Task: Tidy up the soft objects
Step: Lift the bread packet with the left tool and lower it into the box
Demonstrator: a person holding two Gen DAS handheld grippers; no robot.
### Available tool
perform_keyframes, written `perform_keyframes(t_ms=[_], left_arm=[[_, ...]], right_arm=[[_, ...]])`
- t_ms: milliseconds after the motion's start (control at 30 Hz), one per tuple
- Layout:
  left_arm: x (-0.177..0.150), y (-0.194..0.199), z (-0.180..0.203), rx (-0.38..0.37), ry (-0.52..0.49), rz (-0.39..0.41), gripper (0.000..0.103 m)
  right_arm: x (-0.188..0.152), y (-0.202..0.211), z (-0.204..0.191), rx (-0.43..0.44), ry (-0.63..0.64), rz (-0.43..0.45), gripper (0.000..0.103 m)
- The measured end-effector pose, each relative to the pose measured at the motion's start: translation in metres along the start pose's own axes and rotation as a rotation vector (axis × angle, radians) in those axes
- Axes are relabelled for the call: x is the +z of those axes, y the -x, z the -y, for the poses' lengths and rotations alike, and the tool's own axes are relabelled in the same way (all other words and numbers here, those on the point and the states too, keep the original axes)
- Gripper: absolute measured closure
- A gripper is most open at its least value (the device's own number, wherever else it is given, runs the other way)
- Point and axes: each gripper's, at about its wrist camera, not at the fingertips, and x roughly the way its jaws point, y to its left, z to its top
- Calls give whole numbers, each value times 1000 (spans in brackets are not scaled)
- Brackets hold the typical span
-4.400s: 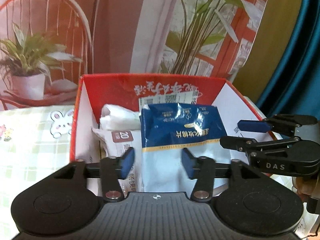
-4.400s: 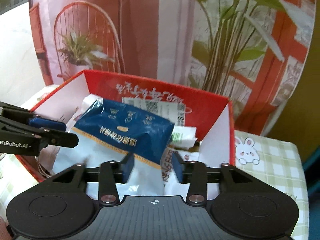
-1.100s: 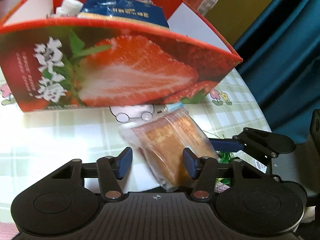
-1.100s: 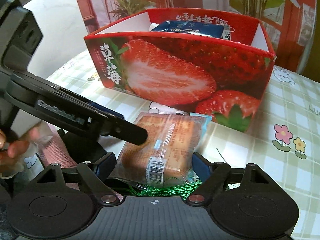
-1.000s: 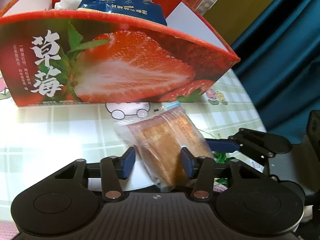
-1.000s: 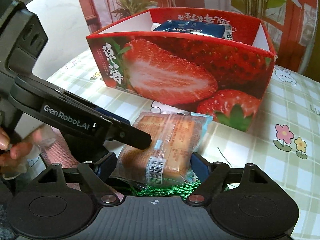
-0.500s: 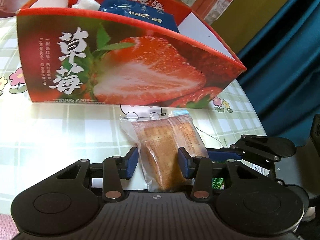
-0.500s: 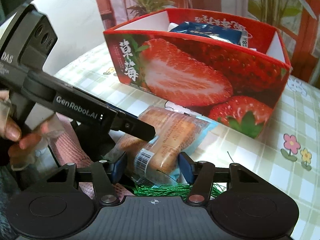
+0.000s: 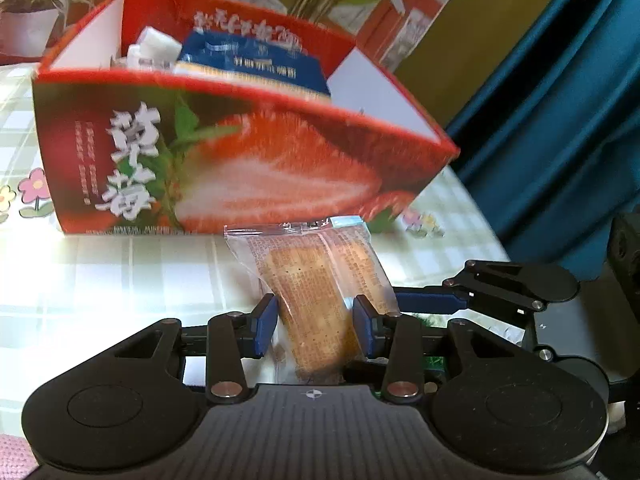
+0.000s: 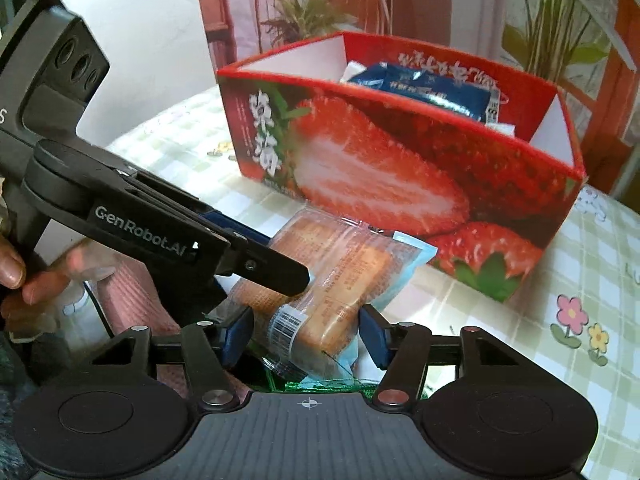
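A clear-wrapped bread packet is held off the table in front of the red strawberry box. My left gripper is shut on the packet's near end. My right gripper is shut on the same bread packet from the other side. The strawberry box stands on the checked tablecloth and holds a blue pouch and white packets. The blue pouch also shows in the right wrist view.
A green string bundle lies under the packet by my right gripper. A pink knitted cloth lies at the left. Teal curtain hangs at the right. A printed plant backdrop stands behind the box.
Both grippers have closed on the bread packet and lifted it off the table, toward the box. Earlier both were over the box with the blue pouch.
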Motion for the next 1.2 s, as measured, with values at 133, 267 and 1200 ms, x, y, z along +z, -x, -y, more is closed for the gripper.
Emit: perform_keyframes(t_ms=[133, 267, 1200], left_arm=[[11, 17, 5, -16, -24, 57, 60], [27, 38, 14, -31, -60, 120, 60], [154, 3, 15, -101, -79, 205, 60]], right_arm=[[9, 14, 0, -2, 10, 46, 49], [23, 30, 0, -16, 35, 92, 49], [123, 31, 68, -217, 107, 215, 49]])
